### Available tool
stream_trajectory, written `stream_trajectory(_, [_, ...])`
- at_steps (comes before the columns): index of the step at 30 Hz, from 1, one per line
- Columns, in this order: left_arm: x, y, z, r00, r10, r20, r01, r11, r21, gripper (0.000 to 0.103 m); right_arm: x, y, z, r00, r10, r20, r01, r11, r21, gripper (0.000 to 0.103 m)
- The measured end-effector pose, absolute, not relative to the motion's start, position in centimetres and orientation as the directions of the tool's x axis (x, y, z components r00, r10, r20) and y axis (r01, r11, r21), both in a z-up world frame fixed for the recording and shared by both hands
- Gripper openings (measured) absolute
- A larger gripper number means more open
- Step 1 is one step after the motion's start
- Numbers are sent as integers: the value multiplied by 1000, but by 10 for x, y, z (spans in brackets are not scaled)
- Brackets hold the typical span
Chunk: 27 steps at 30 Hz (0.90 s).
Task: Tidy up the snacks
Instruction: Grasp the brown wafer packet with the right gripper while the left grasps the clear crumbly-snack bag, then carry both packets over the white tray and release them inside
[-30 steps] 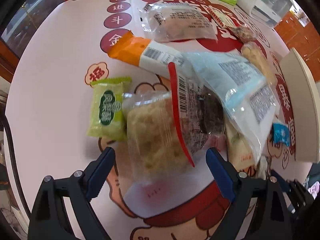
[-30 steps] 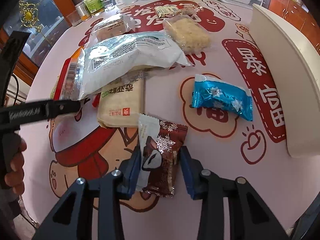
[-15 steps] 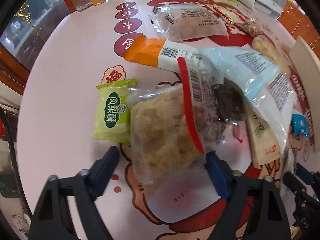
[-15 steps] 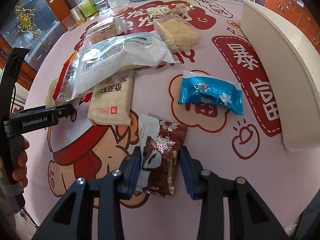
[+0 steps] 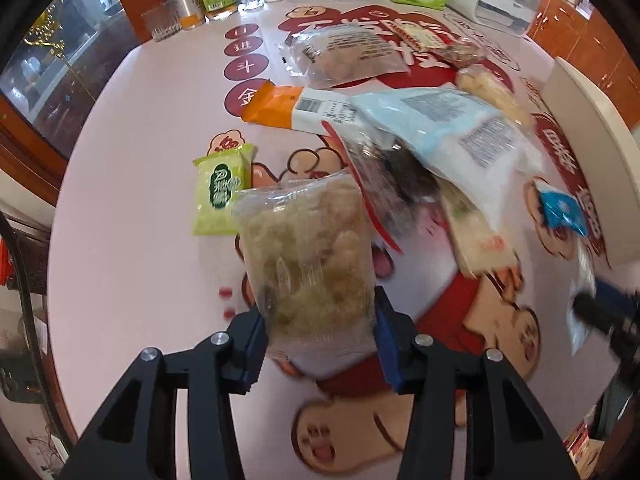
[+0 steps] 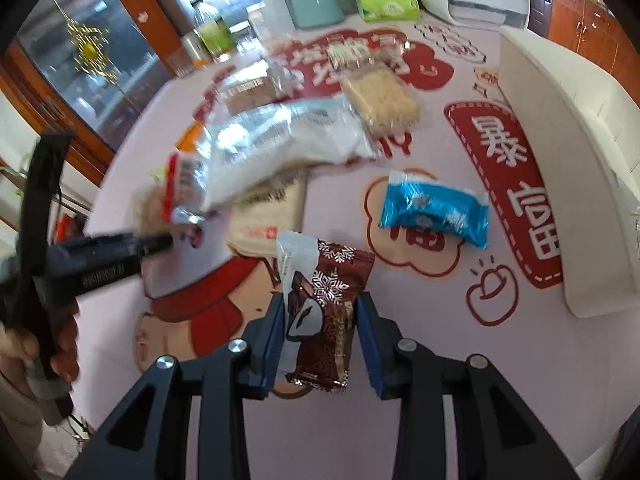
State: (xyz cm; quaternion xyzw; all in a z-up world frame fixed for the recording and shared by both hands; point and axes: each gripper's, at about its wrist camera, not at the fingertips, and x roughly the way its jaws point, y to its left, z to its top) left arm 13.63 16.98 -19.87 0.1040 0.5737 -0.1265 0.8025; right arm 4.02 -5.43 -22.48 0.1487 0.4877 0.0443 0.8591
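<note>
My left gripper [image 5: 318, 344] is closing on a clear bag of pale puffed snacks [image 5: 308, 264], which is lifted off the table with both pads against it. A green packet [image 5: 220, 194] lies just left of the bag. Beyond it are a red-edged clear bag [image 5: 384, 184], a light blue bag [image 5: 448, 136] and an orange-ended pack [image 5: 296, 110]. My right gripper [image 6: 322, 336] is closing on a brown snowflake packet [image 6: 324, 304], raised above the table. A blue foil packet [image 6: 434, 208] lies to its right. The left gripper [image 6: 120, 252] shows at the left of the right wrist view.
A long white tray [image 6: 568, 152] runs along the right side of the table. Bottles, a glass [image 5: 160, 26], a teal canister [image 6: 316, 2], a green tissue box [image 6: 386, 6] and a white appliance [image 5: 508, 4] stand at the far edge. A hand [image 6: 60, 344] holds the left gripper's handle.
The left jaws came in from wide apart onto the puffed-snack bag and lifted it. The right gripper rose with the brown packet, and the table has dropped away in both views.
</note>
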Motion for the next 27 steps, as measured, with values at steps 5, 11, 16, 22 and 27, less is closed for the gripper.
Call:
stream_trajectory(5, [106, 165, -149, 392, -120, -912, 315, 949, 10, 46, 30, -78, -195, 572, 236, -785, 70, 940, 333, 35])
stream_trajectory(11, [98, 118, -82, 502, -226, -835, 358, 933, -37, 46, 19, -111, -161, 631, 225, -743, 64, 939, 338, 35])
stream_trajectory(16, [85, 48, -38, 524, -327, -786, 431, 898, -87, 46, 7, -148, -137, 665, 203, -719, 51, 948, 314, 35])
stream_trajectory(22, [73, -59, -8, 535, -404, -742, 519, 850, -88, 46, -13, -217, -114, 703, 128, -700, 77, 964, 254, 35])
stream_trajectory(27, [76, -142, -9, 513, -420, -749, 550, 830, -89, 47, -22, -281, -112, 703, 56, -709, 123, 972, 199, 36])
